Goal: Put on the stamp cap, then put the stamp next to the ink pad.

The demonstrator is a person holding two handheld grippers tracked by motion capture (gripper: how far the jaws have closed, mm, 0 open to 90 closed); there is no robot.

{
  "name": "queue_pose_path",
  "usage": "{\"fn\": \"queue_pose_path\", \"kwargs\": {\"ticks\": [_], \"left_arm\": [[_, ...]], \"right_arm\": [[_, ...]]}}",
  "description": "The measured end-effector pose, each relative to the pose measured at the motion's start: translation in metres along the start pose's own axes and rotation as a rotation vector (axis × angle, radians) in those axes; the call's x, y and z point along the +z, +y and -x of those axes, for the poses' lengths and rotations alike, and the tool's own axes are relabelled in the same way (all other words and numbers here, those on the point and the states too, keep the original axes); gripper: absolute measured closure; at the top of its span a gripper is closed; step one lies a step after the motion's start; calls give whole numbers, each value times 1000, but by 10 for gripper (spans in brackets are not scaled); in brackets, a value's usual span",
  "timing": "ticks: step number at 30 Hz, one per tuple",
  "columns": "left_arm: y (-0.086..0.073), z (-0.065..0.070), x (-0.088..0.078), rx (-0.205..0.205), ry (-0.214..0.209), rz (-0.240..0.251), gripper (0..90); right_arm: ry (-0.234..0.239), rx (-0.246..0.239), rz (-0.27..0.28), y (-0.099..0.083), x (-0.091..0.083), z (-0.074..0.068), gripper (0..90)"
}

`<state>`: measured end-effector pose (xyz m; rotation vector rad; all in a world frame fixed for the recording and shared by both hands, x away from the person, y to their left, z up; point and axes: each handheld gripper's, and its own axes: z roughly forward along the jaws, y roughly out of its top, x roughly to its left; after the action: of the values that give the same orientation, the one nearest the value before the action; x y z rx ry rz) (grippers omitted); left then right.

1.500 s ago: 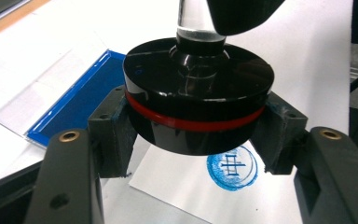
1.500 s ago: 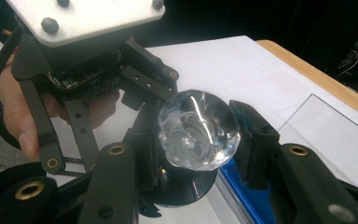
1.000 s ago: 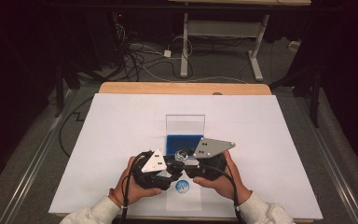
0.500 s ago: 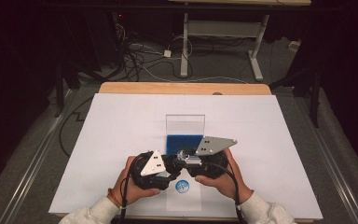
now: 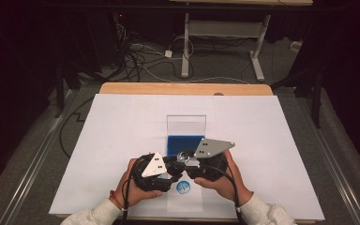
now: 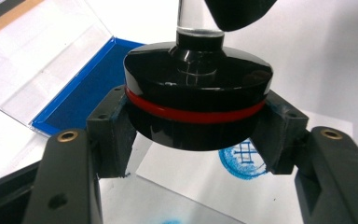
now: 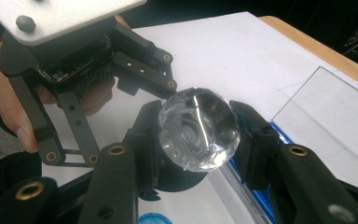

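we see a stamp held between both tongs, just above the white paper on the surface [image 5: 262, 140], near the person's edge. the left tongs [image 6: 193, 133] are clenched on the stamp's black base [image 6: 196, 95], pads pressed on either side just under its red ring [image 6: 193, 114]; these jaws have just been opening very slightly, yet the base sits pinched between them. the right tongs [image 7: 196, 135] are clenched on the clear faceted knob [image 7: 198, 128] at the stamp's top. so the stamp's long axis runs roughly upright, base low, knob high, with one pair of tongs at each end. a blue round print [image 6: 243, 158] lies on the paper just below and beyond the base, and the open ink pad [image 5: 185, 144] lies just behind the hands, its clear lid [image 5: 186, 124] folded back. we judge the next move turns on this: the pad is away from the person, the print straight beneath, both hands equally near.
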<state>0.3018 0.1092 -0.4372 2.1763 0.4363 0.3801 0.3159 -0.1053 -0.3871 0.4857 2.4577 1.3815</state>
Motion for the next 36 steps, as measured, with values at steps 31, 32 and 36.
{"fn": "queue_pose_path", "kwargs": {"ticks": [31, 32, 36], "left_arm": [[-17, -8, -4, 13, 96, -66, 168], [-18, -8, -5, 26, 107, -71, 168], [-22, -14, -8, 37, 131, -78, 168]], "right_arm": [[-40, -4, 65, 7, -24, 11, 577], [-40, -3, 69, 7, -26, 12, 577], [-50, -5, 72, 8, -30, 14, 576]]}}
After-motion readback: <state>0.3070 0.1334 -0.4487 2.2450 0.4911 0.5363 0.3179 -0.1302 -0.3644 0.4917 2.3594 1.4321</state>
